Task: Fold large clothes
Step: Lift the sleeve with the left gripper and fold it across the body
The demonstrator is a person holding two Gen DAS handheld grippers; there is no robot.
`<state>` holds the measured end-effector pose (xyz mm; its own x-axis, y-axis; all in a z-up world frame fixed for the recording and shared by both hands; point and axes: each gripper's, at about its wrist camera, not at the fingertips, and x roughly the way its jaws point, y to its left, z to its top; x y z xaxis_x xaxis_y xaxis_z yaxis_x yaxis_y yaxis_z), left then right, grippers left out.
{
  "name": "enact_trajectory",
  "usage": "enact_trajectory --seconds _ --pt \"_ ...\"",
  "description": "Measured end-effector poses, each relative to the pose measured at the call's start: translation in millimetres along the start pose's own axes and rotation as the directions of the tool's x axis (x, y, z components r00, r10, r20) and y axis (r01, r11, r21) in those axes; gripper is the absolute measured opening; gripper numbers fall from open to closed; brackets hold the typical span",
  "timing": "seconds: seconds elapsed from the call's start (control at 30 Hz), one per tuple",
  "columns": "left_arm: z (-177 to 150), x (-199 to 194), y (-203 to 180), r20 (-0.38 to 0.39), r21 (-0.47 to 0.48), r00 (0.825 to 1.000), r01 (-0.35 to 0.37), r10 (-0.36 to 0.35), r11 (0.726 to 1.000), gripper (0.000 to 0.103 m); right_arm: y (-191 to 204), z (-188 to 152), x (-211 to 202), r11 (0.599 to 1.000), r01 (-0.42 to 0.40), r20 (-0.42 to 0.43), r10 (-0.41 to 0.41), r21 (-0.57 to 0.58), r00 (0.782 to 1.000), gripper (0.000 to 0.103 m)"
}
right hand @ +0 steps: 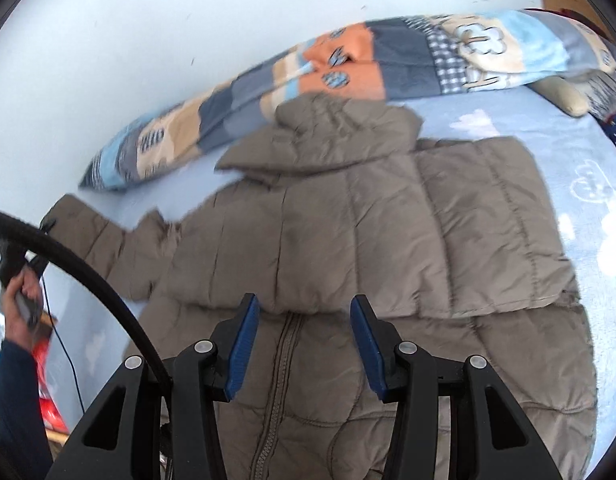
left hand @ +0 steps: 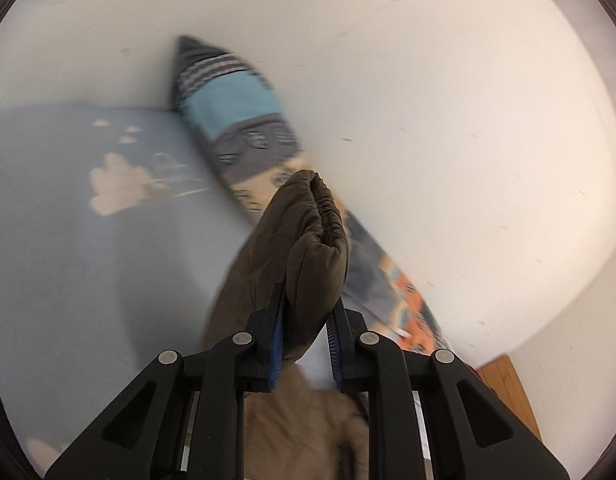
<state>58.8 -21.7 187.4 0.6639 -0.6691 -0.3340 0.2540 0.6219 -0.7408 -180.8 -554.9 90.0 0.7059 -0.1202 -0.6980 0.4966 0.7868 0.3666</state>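
A brown quilted puffer jacket (right hand: 348, 248) lies spread on a light blue bed sheet (right hand: 568, 152), zipper side up, with one side folded over the body. My left gripper (left hand: 308, 300) is shut on the jacket's sleeve cuff (left hand: 308, 240), which has an elastic edge and is lifted off the bed. In the right wrist view that sleeve (right hand: 104, 240) stretches to the left, where the hand holding the left gripper (right hand: 20, 280) shows. My right gripper (right hand: 304, 312) is open and empty, hovering over the jacket's middle near the zipper (right hand: 280, 360).
A long patchwork pillow (right hand: 348, 64) lies along the white wall (right hand: 148, 20) behind the jacket; it also shows in the left wrist view (left hand: 236, 108). A black cable (right hand: 88, 272) arcs across the left. A wooden bed edge (left hand: 508, 384) shows at right.
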Motion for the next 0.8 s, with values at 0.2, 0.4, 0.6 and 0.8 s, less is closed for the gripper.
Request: enact_trajectory --seconds 0.2,0.4,0.6,0.8 --pt "-24 -8 -72 -0.039 0.080 0.999 0.038 -0.035 0.996 0.018 -25 14 -29 0.995 0.007 0.071 -0.014 0.095 0.997 0.052" --pt "-51 -9 -135 -0.077 0.137 0.995 0.075 -0.065 0.988 0.018 -47 24 -49 0.989 0.026 0.107 -0.042 0.143 0.993 0.052" --pt "-88 3 -197 -0.153 0.207 0.985 0.116 -0.085 0.972 0.018 -69 30 -69 0.976 -0.001 0.140 -0.030 0.217 0.990 0.052" --pt "-127 19 -248 -0.223 0.236 0.968 0.168 -0.115 0.957 0.018 -84 38 -92 0.968 -0.020 0.181 -0.026 0.250 0.983 0.052"
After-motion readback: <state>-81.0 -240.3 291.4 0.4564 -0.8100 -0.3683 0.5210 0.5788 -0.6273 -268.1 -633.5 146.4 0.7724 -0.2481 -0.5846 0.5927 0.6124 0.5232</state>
